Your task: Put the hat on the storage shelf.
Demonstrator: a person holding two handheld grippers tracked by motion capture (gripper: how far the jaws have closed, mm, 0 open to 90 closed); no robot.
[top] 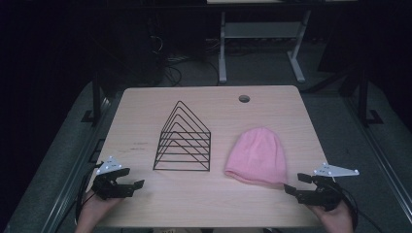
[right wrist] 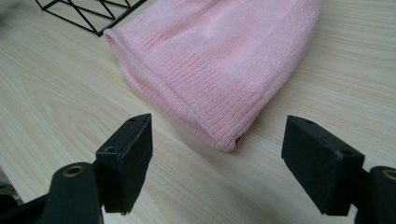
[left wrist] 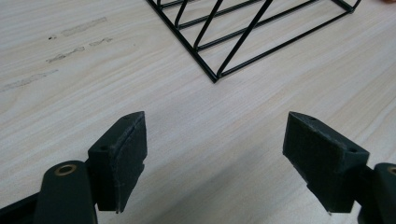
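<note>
My right tool point(top: 305, 185) hovers just off the near right corner of the pink knit hat point(top: 257, 156), its jaws spread wide with nothing between them. In the right gripper view that tool point(right wrist: 217, 161) looks straight at the hat's point(right wrist: 219, 60) ribbed cuff, whose nearest corner lies just ahead of the gap between the jaws, not touching either pad; a small red tag peeks out at that corner. My left tool point(top: 127, 183) is well to the left of the hat, near the desk's point(top: 145, 116) front left corner, and its jaws also stand apart and empty. In the left gripper view this tool point(left wrist: 215, 154) faces bare wood with the nearest corner of the black wire rack point(left wrist: 243, 42) beyond it. The hat lies flat on the desk, crown pointing away from me, cuff toward me. The rack point(top: 183, 141) stands just left of the hat, close but apart from it. Beyond the hat, near the far edge, is a round hole point(top: 244, 99) in the desk.
</note>
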